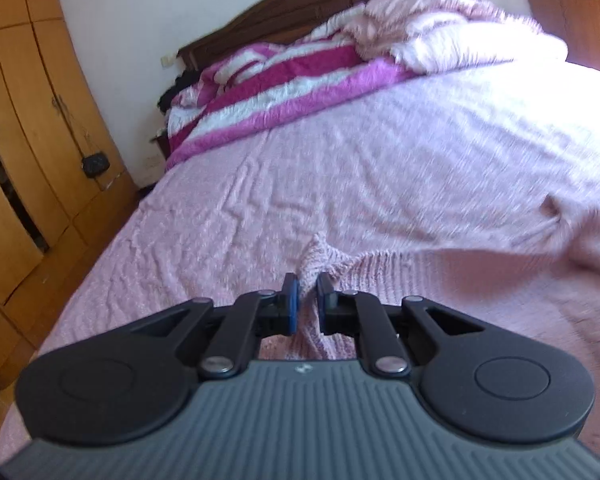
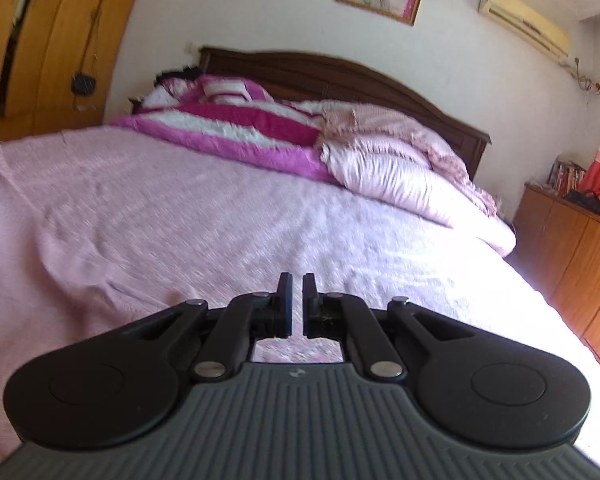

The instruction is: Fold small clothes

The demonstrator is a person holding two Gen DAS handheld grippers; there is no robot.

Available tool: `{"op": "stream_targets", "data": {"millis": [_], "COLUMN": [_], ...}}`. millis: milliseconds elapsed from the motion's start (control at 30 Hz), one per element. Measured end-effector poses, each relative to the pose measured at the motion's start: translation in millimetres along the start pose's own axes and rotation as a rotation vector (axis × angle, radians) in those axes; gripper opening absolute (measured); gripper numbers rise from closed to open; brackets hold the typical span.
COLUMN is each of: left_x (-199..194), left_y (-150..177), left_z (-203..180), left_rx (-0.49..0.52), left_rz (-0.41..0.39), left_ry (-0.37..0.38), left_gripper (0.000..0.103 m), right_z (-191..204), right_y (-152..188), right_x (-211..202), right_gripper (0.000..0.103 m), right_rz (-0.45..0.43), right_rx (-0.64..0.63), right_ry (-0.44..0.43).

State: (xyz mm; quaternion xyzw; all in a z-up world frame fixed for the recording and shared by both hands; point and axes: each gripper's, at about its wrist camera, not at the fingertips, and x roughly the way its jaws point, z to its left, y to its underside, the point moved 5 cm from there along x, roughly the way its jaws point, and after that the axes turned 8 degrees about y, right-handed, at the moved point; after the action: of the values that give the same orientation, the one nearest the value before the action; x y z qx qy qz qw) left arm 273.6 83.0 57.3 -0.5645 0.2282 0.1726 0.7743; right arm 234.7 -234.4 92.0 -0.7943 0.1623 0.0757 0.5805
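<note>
A pale pink knit garment lies on the pink bedspread, stretching from the middle to the right in the left wrist view. My left gripper is shut on a bunched corner of this garment, which pokes up between the blue pads. In the right wrist view the same garment lies to the left. My right gripper hovers over the bedspread with its jaws nearly closed, a thin gap between them and nothing held.
A magenta-and-white striped blanket and pink pillows are piled at the dark wooden headboard. A wooden wardrobe stands left of the bed. A wooden cabinet stands on the right.
</note>
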Motion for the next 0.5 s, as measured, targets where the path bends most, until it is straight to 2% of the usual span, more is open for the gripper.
{"op": "stream_targets", "data": {"millis": [67, 133, 167, 233, 300, 367, 500], "left_x": [17.6, 30.3, 34.5, 38.4, 36.6, 34.8, 33.8], "left_y": [9.0, 18.3, 22.7, 29.3, 32.8, 33.4, 31.3], "left_z": [4.3, 8.6, 10.6, 12.4, 10.0, 8.7, 8.5], "left_rx": [-0.022, -0.055, -0.07, -0.081, -0.074, -0.067, -0.074], "left_rz": [0.042, 0.074, 0.087, 0.1, 0.096, 0.09, 0.085], "left_ry": [-0.006, 0.005, 0.009, 0.016, 0.017, 0.02, 0.027], "left_gripper": [0.012, 0.012, 0.012, 0.012, 0.012, 0.012, 0.012], "right_z": [-4.6, -13.6, -19.0, -28.2, -36.7, -41.7, -37.3], "right_y": [7.5, 16.2, 22.3, 37.7, 50.3, 58.4, 65.6], "right_x": [17.7, 29.6, 34.0, 34.6, 33.1, 31.2, 25.0], "right_gripper": [0.004, 0.005, 0.005, 0.015, 0.04, 0.058, 0.06], "right_rz": [0.05, 0.109, 0.147, 0.235, 0.303, 0.339, 0.376], "right_rx": [0.029, 0.132, 0.206, 0.347, 0.461, 0.538, 0.543], "right_ry": [0.0, -0.007, -0.038, -0.102, -0.164, -0.211, -0.247]}}
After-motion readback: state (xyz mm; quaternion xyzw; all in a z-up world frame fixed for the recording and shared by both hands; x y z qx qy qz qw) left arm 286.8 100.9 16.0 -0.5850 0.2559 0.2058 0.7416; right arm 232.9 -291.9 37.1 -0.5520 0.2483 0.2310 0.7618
